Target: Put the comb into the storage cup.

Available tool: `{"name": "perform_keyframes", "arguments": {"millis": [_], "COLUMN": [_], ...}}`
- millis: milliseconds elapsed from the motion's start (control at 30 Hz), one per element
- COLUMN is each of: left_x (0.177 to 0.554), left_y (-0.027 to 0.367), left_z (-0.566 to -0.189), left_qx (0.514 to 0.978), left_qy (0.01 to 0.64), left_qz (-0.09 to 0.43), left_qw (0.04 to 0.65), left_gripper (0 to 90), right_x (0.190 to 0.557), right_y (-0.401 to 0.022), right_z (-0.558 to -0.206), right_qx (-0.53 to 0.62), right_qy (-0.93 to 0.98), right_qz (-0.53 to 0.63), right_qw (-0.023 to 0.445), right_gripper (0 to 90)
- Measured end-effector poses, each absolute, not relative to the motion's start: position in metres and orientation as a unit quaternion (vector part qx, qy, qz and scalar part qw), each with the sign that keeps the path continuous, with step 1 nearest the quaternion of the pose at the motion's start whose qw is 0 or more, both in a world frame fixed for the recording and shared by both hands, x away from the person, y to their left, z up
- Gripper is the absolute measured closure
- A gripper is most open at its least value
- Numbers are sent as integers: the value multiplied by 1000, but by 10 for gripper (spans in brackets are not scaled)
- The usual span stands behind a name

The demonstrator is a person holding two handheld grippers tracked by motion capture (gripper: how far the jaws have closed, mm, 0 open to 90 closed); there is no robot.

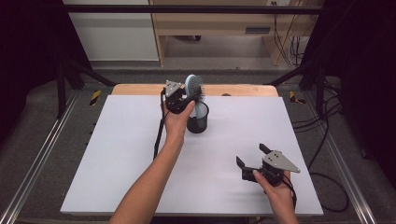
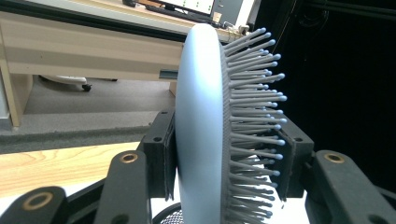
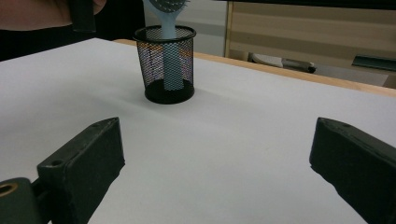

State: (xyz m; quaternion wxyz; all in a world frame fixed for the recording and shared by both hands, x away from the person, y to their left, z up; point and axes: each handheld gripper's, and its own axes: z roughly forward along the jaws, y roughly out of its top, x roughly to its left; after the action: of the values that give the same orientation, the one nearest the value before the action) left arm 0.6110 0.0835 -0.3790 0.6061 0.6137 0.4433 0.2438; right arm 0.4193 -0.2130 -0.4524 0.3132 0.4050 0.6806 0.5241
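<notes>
A light blue hairbrush stands handle-down in a black mesh cup near the table's far middle. My left gripper is shut on the brush head, one pad on its smooth back, the other against the bristles. In the left gripper view the brush head stands upright between the jaws, and the cup's rim peeks out below. My right gripper rests at the near right, open with nothing between its fingers. In the right gripper view the cup holds the brush handle.
A white sheet covers most of the table, with a wooden strip at its far edge. Black cables trail off the table's right side. A wooden desk stands behind the table.
</notes>
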Motion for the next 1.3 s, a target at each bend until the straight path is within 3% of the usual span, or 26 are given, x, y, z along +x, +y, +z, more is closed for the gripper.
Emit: {"name": "perform_keyframes", "arguments": {"millis": [800,1300], "left_x": [611,609], "left_y": [86,107], "left_z": [-385,-389], "left_qx": [608,593], "left_qy": [448,471], "left_qz": [236,216], "left_qw": [611,617], "left_gripper": [492,471], "right_x": [419,419], "right_y": [-211,-209], "right_z": [-453,-453], "right_qx": [401,399], "right_qy": [685,688], "right_qz": [522,520], "right_qw": [313,311], "right_gripper": [35,35]}}
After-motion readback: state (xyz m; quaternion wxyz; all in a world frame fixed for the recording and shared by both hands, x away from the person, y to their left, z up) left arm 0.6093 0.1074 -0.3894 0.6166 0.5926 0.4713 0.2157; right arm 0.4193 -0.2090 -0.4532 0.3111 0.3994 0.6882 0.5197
